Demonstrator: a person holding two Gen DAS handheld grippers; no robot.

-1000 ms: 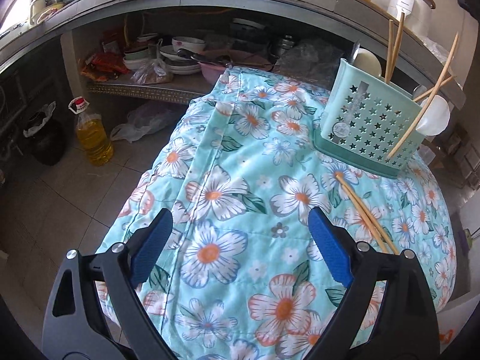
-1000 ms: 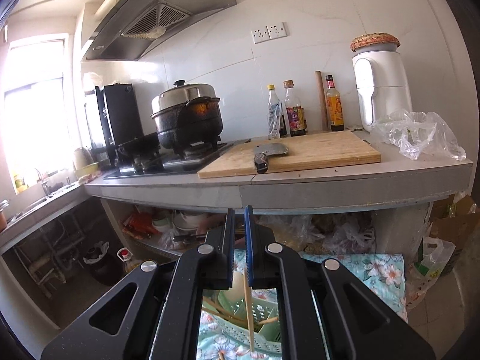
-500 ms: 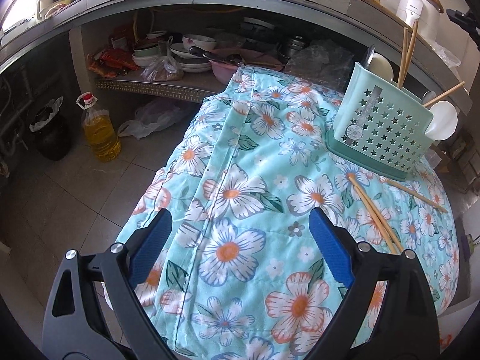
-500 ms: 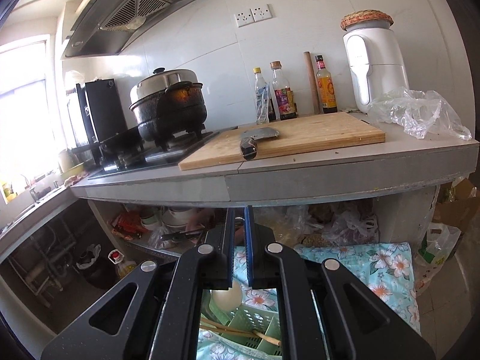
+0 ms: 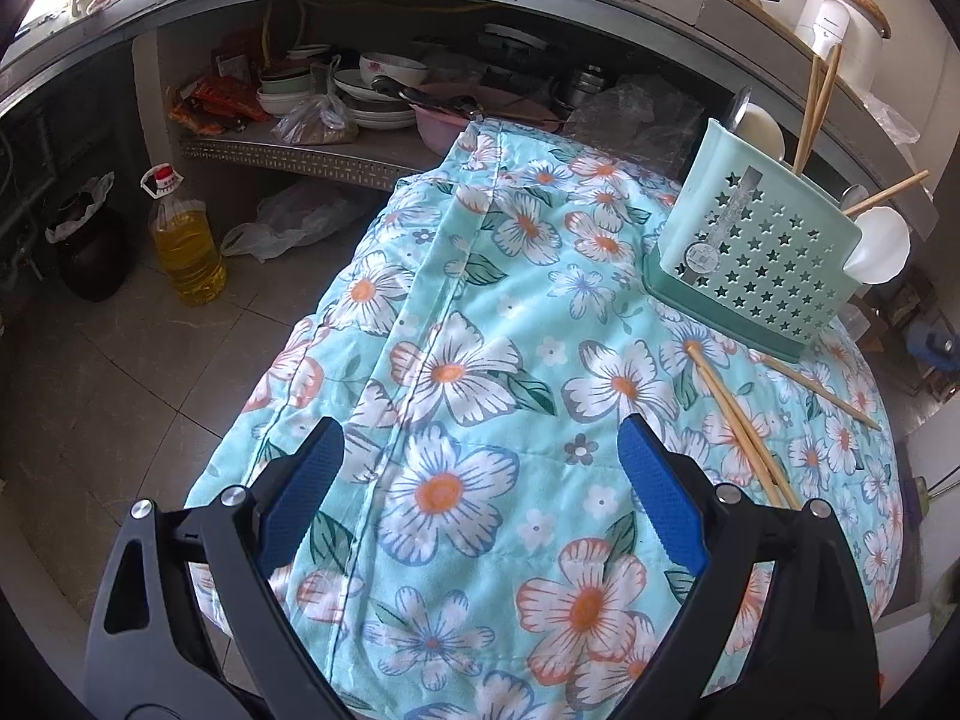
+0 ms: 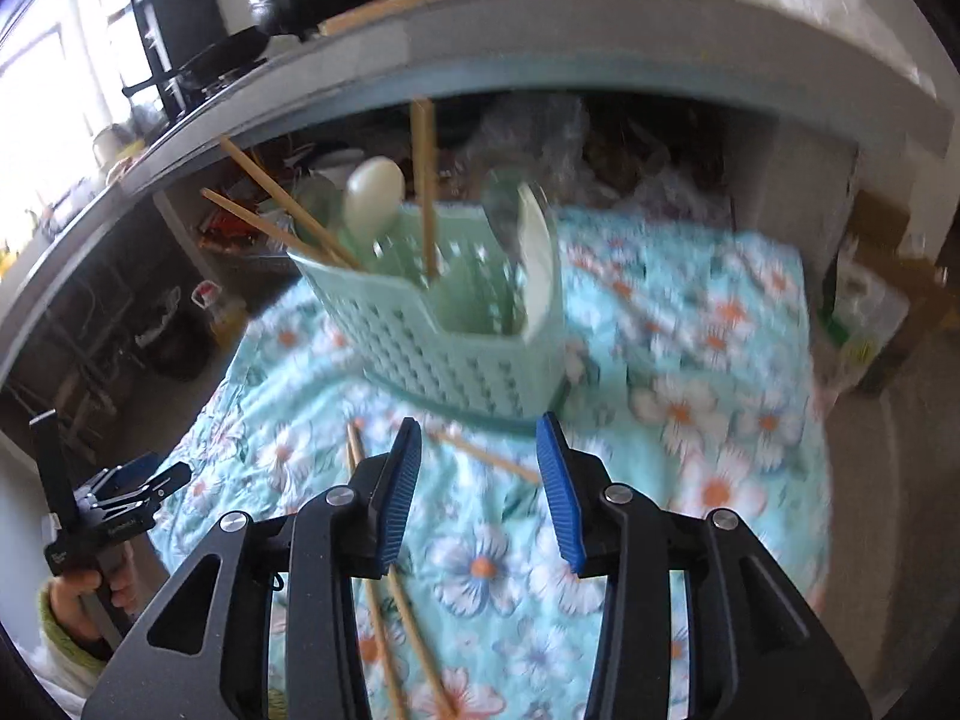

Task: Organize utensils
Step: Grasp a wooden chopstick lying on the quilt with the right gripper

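Utensils: a pair of chopsticks [image 5: 741,420] lying loose on the floral cloth [image 5: 456,372], at the right of the left wrist view, touching each other along the length. One more single chopstick [image 5: 822,387] on the cloth further right, just beside the base of the mint green holder [image 5: 756,252]. Holder upright at the upper right of that view, with star-shaped holes in the wall. Inside: several chopsticks [image 5: 816,102] leaning out over the rim, a white spoon [image 5: 879,246] at the right end, another pale spoon [image 5: 762,129] behind.

In the right wrist view, much blurred: same holder [image 6: 444,330] at the centre, loose pair [image 6: 384,588] at the lower centre, partly behind the left finger. Right gripper [image 6: 477,480] above the cloth, fingers just opened from pressed together, now apart, nothing between them except the single chopstick [image 6: 486,456] seen below on the cloth.

Left gripper [image 5: 480,498] over the cloth at the bottom of its own view, fingers spread wide, empty. Also visible at the lower left of the right wrist view, held by a hand [image 6: 90,594] in a green sleeve.

Beyond the table: a shelf with bowls [image 5: 384,96] and a bottle of yellow oil [image 5: 183,240] on the floor, upper left.
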